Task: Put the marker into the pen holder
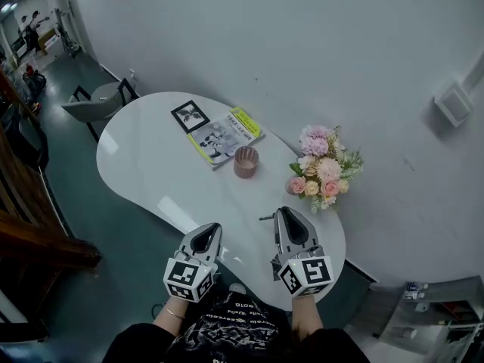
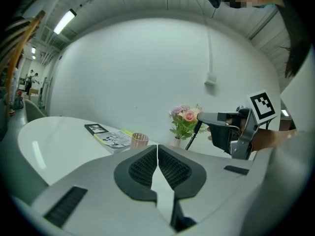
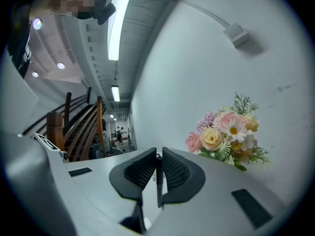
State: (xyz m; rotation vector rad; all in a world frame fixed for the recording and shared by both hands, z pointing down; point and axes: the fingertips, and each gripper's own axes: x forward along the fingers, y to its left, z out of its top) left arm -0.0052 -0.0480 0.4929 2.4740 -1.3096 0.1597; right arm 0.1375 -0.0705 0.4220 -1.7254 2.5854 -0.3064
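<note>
My right gripper (image 1: pixel 281 214) is shut on a thin black marker (image 3: pixel 158 182), which stands upright between its pads. Seen from the left gripper view, the marker (image 2: pixel 193 134) hangs down from the right gripper (image 2: pixel 204 118), above the table. The pen holder (image 1: pixel 246 162), a small pink ribbed cup, stands on the white table (image 1: pixel 144 165) ahead of both grippers and apart from them. It also shows in the left gripper view as the pen holder (image 2: pixel 139 140). My left gripper (image 1: pixel 207 230) hovers at the table's near edge, and its jaws (image 2: pixel 157 149) are shut with nothing between them.
A magazine (image 1: pixel 224 136) and a small framed picture (image 1: pixel 190 116) lie beyond the pen holder. A vase of pink flowers (image 1: pixel 325 170) stands to its right, close to the wall. A chair (image 1: pixel 98 100) stands at the table's far left end.
</note>
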